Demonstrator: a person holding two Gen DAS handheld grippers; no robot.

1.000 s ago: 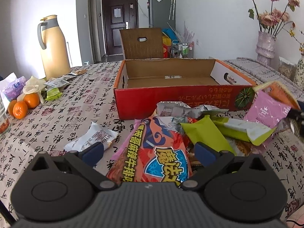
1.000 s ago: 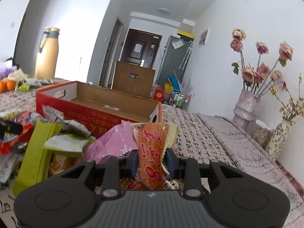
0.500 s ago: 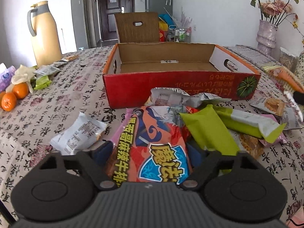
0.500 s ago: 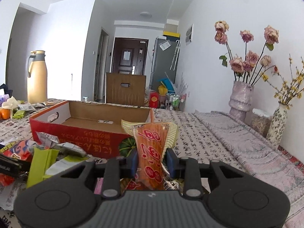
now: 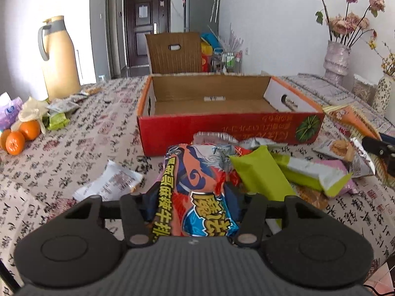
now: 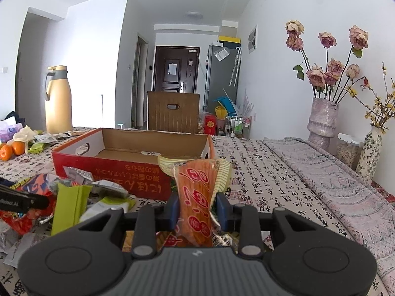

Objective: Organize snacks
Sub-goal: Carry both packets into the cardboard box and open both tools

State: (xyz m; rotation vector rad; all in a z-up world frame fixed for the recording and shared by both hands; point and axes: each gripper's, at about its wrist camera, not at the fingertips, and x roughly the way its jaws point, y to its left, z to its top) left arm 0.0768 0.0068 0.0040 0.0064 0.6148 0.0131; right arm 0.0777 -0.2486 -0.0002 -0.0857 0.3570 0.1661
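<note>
An orange-and-blue snack bag lies at the front of a heap of packets on the patterned tablecloth. My left gripper is closing its jaws on this bag, and both pads press its sides. Behind the heap stands the open red cardboard box, bare inside. My right gripper is shut on an orange packet with striped yellow edges, held upright above the table, right of the red box. In the left wrist view that orange packet and the right gripper show at the right edge.
Green packets and a white packet lie around the bag. A tan thermos, oranges and small wrappers sit at far left. Flower vases stand along the right wall. A brown chair back rises behind the box.
The left jaws came in from wide apart and now squeeze the orange-and-blue bag. The right gripper kept its hold on the orange packet and rolled slightly.
</note>
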